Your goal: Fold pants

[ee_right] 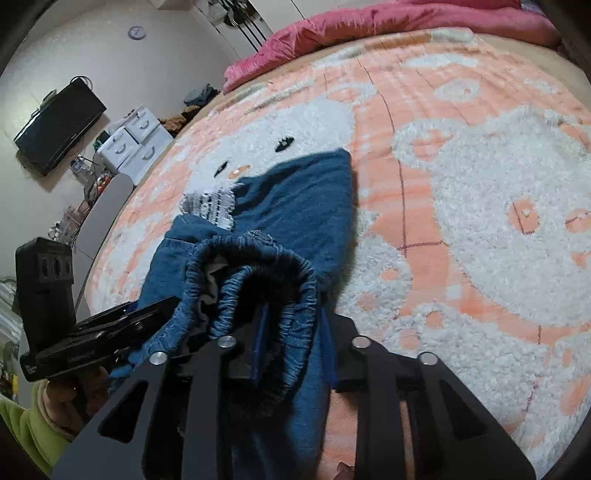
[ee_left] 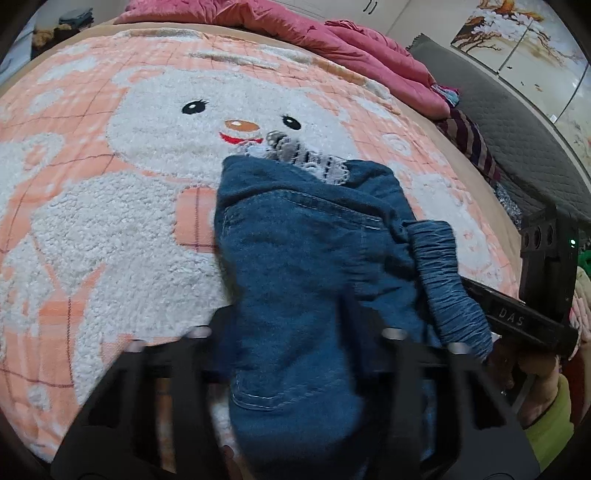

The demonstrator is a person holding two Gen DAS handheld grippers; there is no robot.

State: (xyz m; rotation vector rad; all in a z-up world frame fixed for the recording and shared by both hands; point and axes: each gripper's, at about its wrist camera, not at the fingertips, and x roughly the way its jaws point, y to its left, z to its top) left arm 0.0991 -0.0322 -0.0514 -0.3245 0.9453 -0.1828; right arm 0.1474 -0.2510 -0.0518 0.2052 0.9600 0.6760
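Observation:
Small blue denim pants [ee_left: 295, 240] with an elastic waistband [ee_left: 443, 280] and a white-grey lace patch [ee_left: 317, 162] hang over a fleecy bear-pattern blanket [ee_left: 110, 184]. My left gripper [ee_left: 295, 332] is shut on the denim, which drapes between its fingers. My right gripper [ee_right: 291, 343] is shut on the waistband [ee_right: 258, 273], with the pants [ee_right: 303, 195] trailing away onto the blanket [ee_right: 480, 184]. Each gripper shows in the other's view, the right gripper [ee_left: 517, 317] at the right and the left gripper [ee_right: 96, 325] at the left.
A pink quilt [ee_left: 332, 33] is bunched at the bed's far edge. Dark striped cloth [ee_left: 469, 140] lies at the right edge beside a grey mattress [ee_left: 517, 122]. White drawers [ee_right: 133, 144] and a wall TV [ee_right: 59, 125] stand beyond the bed.

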